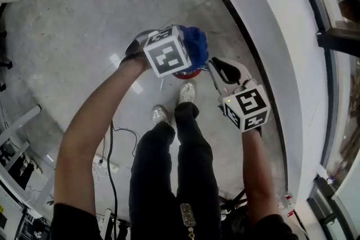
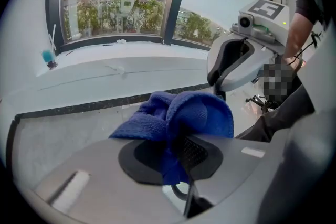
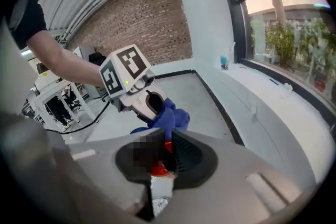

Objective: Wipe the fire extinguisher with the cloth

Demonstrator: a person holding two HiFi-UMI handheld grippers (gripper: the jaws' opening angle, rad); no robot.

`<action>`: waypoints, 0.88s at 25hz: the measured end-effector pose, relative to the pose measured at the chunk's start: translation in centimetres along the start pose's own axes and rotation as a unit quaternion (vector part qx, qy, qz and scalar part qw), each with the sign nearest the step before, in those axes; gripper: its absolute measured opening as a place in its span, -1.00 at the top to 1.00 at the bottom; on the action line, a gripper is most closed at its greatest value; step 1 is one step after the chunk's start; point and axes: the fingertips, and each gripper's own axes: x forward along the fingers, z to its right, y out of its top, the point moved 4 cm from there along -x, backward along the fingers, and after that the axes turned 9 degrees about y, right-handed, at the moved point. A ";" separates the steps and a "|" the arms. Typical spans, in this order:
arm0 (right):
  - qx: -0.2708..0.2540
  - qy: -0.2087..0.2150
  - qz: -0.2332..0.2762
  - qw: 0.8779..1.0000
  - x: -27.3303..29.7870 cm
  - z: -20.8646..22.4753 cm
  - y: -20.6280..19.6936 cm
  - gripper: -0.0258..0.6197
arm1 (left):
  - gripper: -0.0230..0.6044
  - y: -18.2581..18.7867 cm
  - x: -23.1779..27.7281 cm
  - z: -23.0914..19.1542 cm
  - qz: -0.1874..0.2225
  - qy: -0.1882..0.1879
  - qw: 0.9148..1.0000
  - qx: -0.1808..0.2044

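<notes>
Extinguisher [image 1: 188,73] on the grey floor [image 1: 79,14], centre of the head view; only a red sliver shows under the cloth [image 1: 196,44] and a marker cube [image 1: 166,53]; it stands just above the person's shoes [image 1: 188,91] in the frame, near the dark strip at the foot of the white ledge [image 1: 270,19].

Left gripper [image 2: 181,153]: jaws clenched on a fold of the blue cloth; the rest bunches up above the pads, centre of its own view; in the head view the cloth sits over the top of the extinguisher, touching or not I cannot tell.

Right gripper [image 3: 165,159]: jaws drawn close with a red part of the extinguisher pinched between them, low centre of its own view; which part is unclear; in the head view it lies just right of the extinguisher, its own cube toward lower right.

Grippers near each other, tips turned inward; each shows in the other's view, the left one with the cloth mid-frame, the right one at upper right.

Window [image 2: 115,8] with greenery, upper left of the left gripper view; brick wall [image 3: 131,23], upper left of the right gripper view.
</notes>
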 end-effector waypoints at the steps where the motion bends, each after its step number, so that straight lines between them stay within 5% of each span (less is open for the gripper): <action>1: 0.005 0.004 0.003 1.000 -0.2 0.4 0.0 0.80 | 0.75 0.1 0.5 -0.3 -0.004 -0.005 1.000 0.001; 11: 0.036 0.025 -0.006 0.999 -1.5 5.7 -0.9 0.80 | 0.75 0.6 6.7 -2.7 -0.039 -0.043 0.998 -0.018; 22: 0.051 0.053 -0.004 0.997 -1.0 5.6 -0.4 0.80 | 0.75 0.9 2.5 -1.2 -0.017 -0.038 0.996 -0.075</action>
